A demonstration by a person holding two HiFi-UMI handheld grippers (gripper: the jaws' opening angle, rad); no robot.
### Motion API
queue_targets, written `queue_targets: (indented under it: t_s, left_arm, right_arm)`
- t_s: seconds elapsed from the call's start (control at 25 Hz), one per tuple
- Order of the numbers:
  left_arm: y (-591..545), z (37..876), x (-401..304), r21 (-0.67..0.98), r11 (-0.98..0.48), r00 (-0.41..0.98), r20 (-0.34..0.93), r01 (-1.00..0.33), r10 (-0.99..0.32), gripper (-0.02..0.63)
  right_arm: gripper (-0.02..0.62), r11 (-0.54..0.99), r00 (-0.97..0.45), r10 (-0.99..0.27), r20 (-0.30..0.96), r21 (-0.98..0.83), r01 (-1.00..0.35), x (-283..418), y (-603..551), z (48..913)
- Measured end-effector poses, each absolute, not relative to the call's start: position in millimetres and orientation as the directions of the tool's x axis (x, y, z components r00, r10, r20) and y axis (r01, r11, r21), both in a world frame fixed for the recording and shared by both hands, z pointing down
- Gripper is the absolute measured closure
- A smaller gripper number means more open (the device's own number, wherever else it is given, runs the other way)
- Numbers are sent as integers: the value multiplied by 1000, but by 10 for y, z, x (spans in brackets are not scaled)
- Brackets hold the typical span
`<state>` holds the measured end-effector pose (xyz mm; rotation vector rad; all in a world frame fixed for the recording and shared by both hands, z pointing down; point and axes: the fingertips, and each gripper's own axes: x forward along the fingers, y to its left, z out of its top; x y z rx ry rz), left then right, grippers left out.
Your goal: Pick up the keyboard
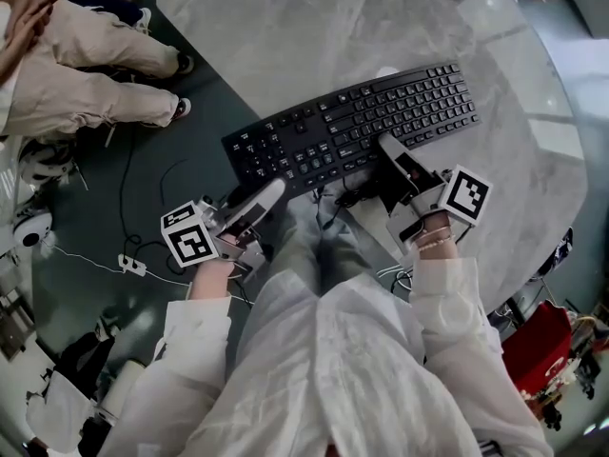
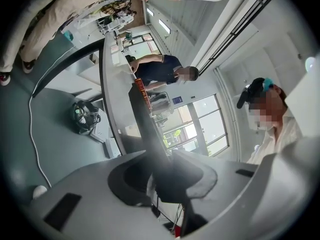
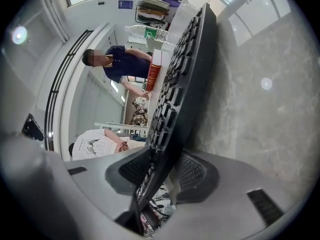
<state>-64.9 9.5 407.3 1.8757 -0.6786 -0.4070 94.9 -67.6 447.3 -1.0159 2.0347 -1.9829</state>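
A black keyboard [image 1: 354, 125] lies slantwise across the near edge of the marble table [image 1: 314, 27], its left end out over the floor. My left gripper [image 1: 269, 198] is shut on the keyboard's near-left edge, and the board [image 2: 144, 124] runs edge-on between its pads. My right gripper [image 1: 390, 152] is shut on the near edge further right, where the rows of keys [image 3: 175, 94] stretch away from its jaws. Whether the keyboard rests on the table or hangs just above it, I cannot tell.
A seated person's legs [image 1: 86, 74] are at the upper left, above a cable and power strip [image 1: 131, 265] on the dark floor. A red object [image 1: 538, 346] stands at the lower right. A red can [image 3: 154, 71] and bottles sit at the table's far end, near a standing person [image 3: 122, 64].
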Motion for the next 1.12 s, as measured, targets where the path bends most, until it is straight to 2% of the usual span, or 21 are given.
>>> queue_targets:
  t_s: [0.44,1.12]
  left_arm:
    - [79,4060,-658,903,-314,796,49,-293,-604,479]
    - [42,4004,-666,895,-336,815,49,-292,-577,479]
  right_arm:
    - [437,-162,-749,-488,449,-889,-428,937,-630,4499]
    - [415,-146,-754,-485,444,-891,-430,940,-592,4500]
